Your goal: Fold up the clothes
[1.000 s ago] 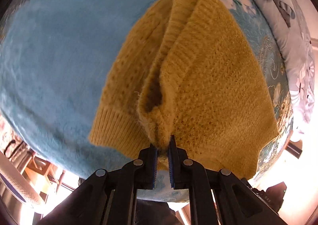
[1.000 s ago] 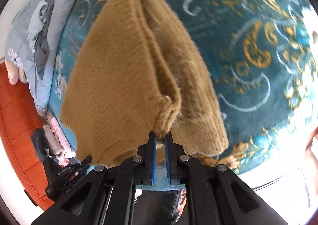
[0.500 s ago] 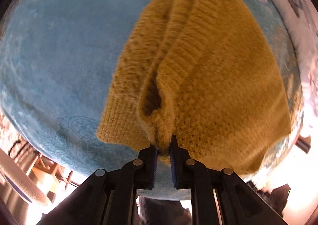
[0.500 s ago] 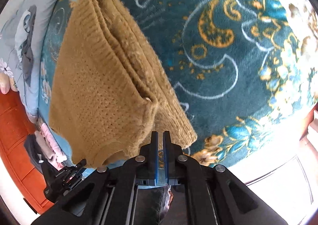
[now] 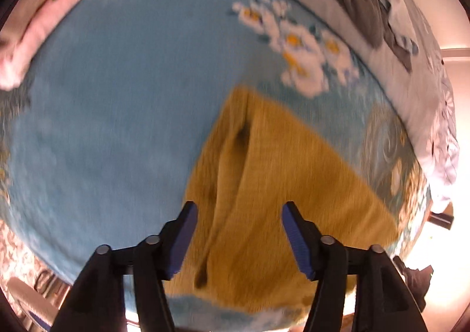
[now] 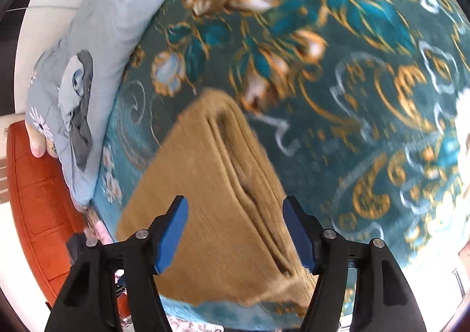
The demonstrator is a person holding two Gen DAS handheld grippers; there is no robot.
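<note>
The mustard-yellow knitted sweater [image 5: 282, 200] lies folded on the teal blanket [image 5: 117, 126], filling the lower centre and lower right of the left wrist view; a dark crease runs down its left part where layers overlap. In the right wrist view the same sweater [image 6: 211, 200] sits in the lower centre of the frame, its stacked folded edges showing as parallel ridges along its right side. Both views are somewhat blurred.

The left gripper [image 5: 238, 236] stands with its jaws spread wide, blue pads apart at the bottom of the frame, with nothing held between them; the sweater shows in the gap. The right gripper [image 6: 235, 233] is likewise spread wide and holds nothing, its blue pads flanking the sweater in the picture.

Around the garment the blanket shows white flowers [image 5: 299, 47] in the upper right of the left view, and gold scrolls and blossoms in the right view. A pale floral quilt [image 6: 97, 47] with a grey garment [image 6: 82, 114] on it lies at the left of the right view, an orange-red panelled surface [image 6: 38, 200] below it. A pink folded cloth [image 5: 53, 6] occupies the upper left of the left view
</note>
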